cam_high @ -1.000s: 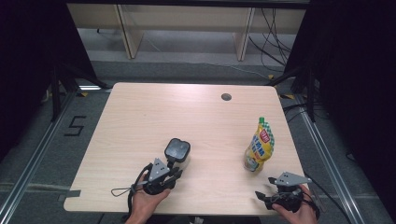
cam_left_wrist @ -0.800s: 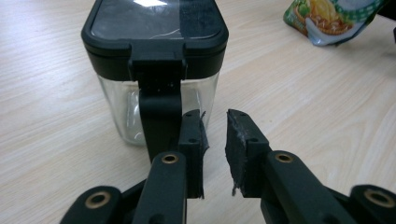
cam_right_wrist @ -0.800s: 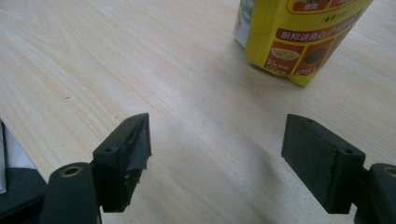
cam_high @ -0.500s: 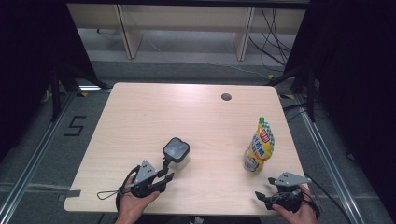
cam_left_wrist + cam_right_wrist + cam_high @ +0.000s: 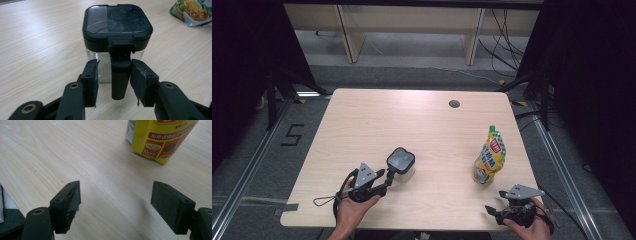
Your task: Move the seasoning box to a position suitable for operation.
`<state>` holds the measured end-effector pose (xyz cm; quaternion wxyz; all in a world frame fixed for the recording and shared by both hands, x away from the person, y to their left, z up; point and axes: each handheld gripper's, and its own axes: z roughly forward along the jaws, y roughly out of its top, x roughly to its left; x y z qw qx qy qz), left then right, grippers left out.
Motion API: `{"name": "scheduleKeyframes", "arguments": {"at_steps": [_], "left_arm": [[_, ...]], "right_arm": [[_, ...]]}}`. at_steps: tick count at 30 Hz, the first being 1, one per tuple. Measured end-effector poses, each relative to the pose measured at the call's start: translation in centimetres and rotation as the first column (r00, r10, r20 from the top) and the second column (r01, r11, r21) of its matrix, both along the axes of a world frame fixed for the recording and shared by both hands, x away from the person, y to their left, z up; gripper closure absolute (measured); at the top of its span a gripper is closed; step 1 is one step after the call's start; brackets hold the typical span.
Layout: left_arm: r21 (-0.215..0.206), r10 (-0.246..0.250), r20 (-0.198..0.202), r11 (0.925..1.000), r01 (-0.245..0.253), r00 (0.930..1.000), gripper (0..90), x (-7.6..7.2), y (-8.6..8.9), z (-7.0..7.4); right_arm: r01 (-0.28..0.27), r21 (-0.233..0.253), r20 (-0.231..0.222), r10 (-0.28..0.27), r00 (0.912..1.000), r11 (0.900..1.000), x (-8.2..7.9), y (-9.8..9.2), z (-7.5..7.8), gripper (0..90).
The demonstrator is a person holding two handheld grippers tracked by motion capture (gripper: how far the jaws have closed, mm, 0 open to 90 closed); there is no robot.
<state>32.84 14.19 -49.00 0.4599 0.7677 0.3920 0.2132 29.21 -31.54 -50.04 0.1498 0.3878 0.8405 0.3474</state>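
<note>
Left gripper view: the left claw (image 5: 113, 83) straddles the jar (image 5: 117, 30) handle, jaws part-open, gaps either side, near the desk (image 5: 412, 125) front edge. The right claw (image 5: 116, 205) gapes wide, empty, before the pouch (image 5: 160, 138) at the front-right corner.

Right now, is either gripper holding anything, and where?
Nothing is held. The left gripper has its jaws open on either side of the jar's black handle, not touching it. The right gripper is open over bare table.

wooden table (image 5: 377, 125) carries lidded jar (image 5: 401, 162), yellow pouch (image 5: 490, 156).
</note>
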Motion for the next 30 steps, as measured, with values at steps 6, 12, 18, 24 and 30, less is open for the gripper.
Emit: {"name": "scheduleKeyframes", "arguments": {"at_steps": [6,12,18,24,30], "left_arm": [[0.023,-0.007,0.008,0.9997,0.006,0.9999,62.2,0.5,-0.5,-0.1],[0.027,-0.014,0.009,0.9995,0.014,0.9999,70.8,1.0,-0.3,0.0],[0.038,-0.082,0.003,0.9959,0.082,0.9966,71.7,1.5,0.3,0.2],[0.011,-0.139,-0.011,0.9902,0.140,0.9902,71.9,1.2,0.1,0.1],[0.021,-0.263,-0.008,0.9645,0.263,0.9647,71.9,1.1,-0.5,0.2]], "right_arm": [[-0.001,0.000,0.000,0.001,1.0000,1.000,0.0,0.0,0.0,24.9],[0.003,0.000,-0.007,-0.003,1.0000,1.000,-0.1,0.1,0.0,24.9],[-0.001,0.001,-0.004,0.001,1.0000,1.000,-0.1,0.2,0.0,24.9],[0.003,0.004,-0.010,-0.003,0.9999,1.000,-0.2,0.2,0.0,24.9],[-0.011,-0.007,0.000,0.011,0.9999,1.000,-0.1,0.1,0.0,24.9]]}}
